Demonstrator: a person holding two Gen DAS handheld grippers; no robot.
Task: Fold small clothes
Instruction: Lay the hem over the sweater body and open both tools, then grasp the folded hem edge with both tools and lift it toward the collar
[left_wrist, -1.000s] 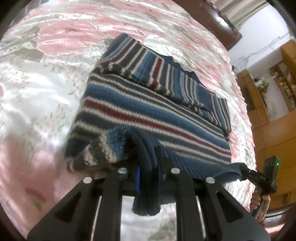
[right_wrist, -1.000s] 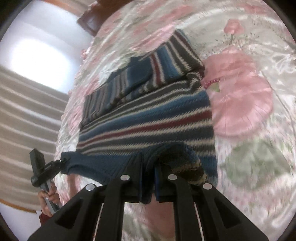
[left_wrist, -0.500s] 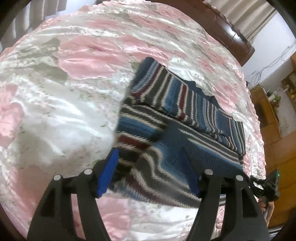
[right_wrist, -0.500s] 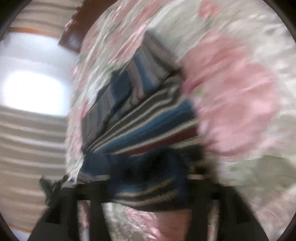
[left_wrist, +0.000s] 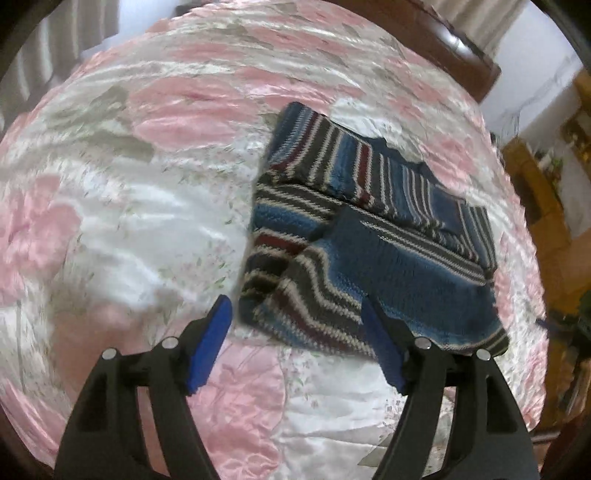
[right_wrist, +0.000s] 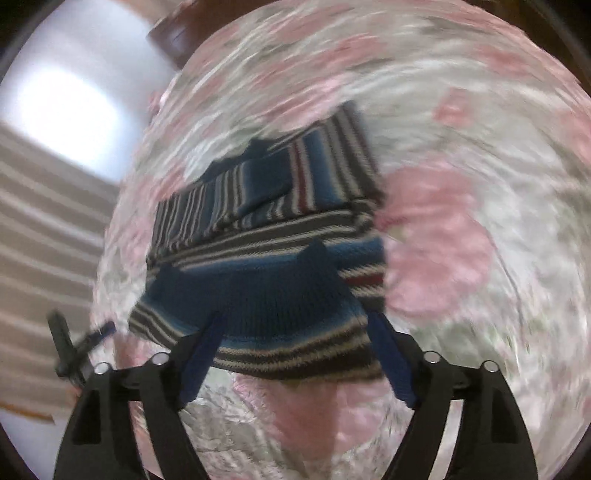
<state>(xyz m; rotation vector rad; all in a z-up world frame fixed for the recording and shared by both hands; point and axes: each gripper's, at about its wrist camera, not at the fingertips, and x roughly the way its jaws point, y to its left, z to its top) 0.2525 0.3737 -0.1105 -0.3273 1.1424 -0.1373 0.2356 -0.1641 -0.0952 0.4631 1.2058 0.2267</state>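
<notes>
Both your left hand-held gripper (left_wrist: 295, 343) and right hand-held gripper (right_wrist: 295, 354) are spread empty, the blue striped knitted sweater (left_wrist: 369, 251) at 12 o'clock folded on the pink floral satin bed (left_wrist: 147, 184), perhaps 1 fold left.

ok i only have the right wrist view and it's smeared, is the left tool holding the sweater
Observer: No. The left tool is open, blue pads spread wide with nothing clamped between them.
Operator: where does it sit against the sweater
Observer: At the near hem of the sweater. One pad is over bare bedspread beside the corner; the other overlaps the hem in the picture, and I cannot tell whether it touches.
Operator: anything past the bed on that side
Observer: Wooden furniture stands beyond the far edge of the bed, which your view does not show.
</notes>
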